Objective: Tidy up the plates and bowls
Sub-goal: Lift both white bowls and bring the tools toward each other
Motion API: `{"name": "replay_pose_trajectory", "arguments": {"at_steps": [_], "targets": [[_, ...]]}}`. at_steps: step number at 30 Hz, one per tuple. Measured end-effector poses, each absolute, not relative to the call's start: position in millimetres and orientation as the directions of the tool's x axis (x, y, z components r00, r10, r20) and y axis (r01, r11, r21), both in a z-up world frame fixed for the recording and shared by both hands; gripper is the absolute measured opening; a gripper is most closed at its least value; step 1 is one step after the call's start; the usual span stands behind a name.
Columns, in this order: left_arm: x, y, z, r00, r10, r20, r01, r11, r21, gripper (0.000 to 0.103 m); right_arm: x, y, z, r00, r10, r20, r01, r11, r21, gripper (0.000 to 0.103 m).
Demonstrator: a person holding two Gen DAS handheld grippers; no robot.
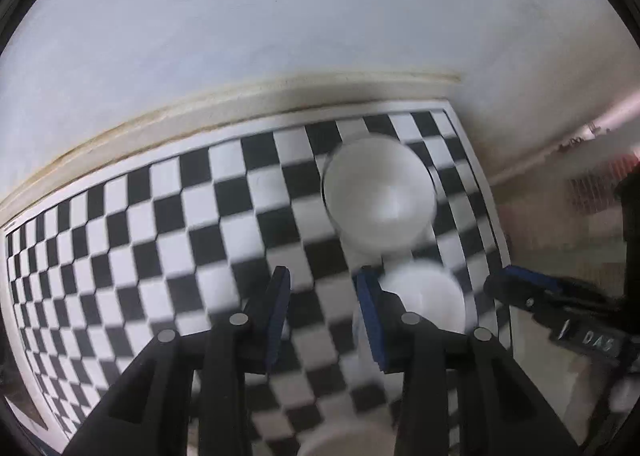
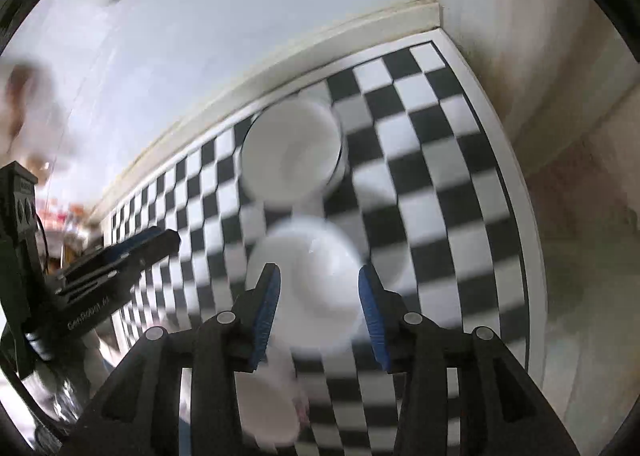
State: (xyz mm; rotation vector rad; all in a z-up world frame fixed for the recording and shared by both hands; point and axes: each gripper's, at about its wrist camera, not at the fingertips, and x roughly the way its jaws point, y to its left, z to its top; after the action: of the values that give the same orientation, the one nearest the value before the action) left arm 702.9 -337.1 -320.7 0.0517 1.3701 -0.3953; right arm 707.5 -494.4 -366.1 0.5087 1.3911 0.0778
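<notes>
Two white bowls sit on a black-and-white checkered mat [image 1: 160, 216]. The far bowl [image 1: 378, 192] [image 2: 292, 152] stands upright near the mat's back edge. The near bowl [image 1: 424, 296] [image 2: 316, 288] is blurred and lies just right of my left gripper's fingers. My left gripper [image 1: 322, 276] hangs over the mat, jaws apart, with only checkered squares between them. My right gripper [image 2: 318, 272] is above the near bowl, jaws apart and clear of its rim. Each view also shows the other gripper from the side [image 1: 504, 280] [image 2: 168, 238].
A pale wall with a cream skirting [image 1: 240, 96] runs behind the mat. The mat's white border [image 2: 516, 192] ends at the right, with a pale surface beyond. Another whitish round object [image 2: 268, 408] shows blurred under the right gripper's body. Clutter sits at the far side [image 1: 592, 192].
</notes>
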Motion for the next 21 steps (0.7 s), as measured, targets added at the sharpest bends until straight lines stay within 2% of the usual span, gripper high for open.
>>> {"name": "replay_pose_trajectory", "arguments": {"at_steps": [7, 21], "targets": [[761, -363, -366, 0.052, -0.241, -0.969, 0.294, 0.931, -0.216, 0.032, 778, -511, -416, 0.126, 0.374, -0.919, 0.313, 0.864, 0.395, 0.044], [776, -381, -401, -0.023, -0.223, -0.975, 0.339, 0.916, -0.217, 0.032, 814, -500, -458, 0.040, 0.399, -0.916, 0.326, 0.861, 0.389, 0.044]]}}
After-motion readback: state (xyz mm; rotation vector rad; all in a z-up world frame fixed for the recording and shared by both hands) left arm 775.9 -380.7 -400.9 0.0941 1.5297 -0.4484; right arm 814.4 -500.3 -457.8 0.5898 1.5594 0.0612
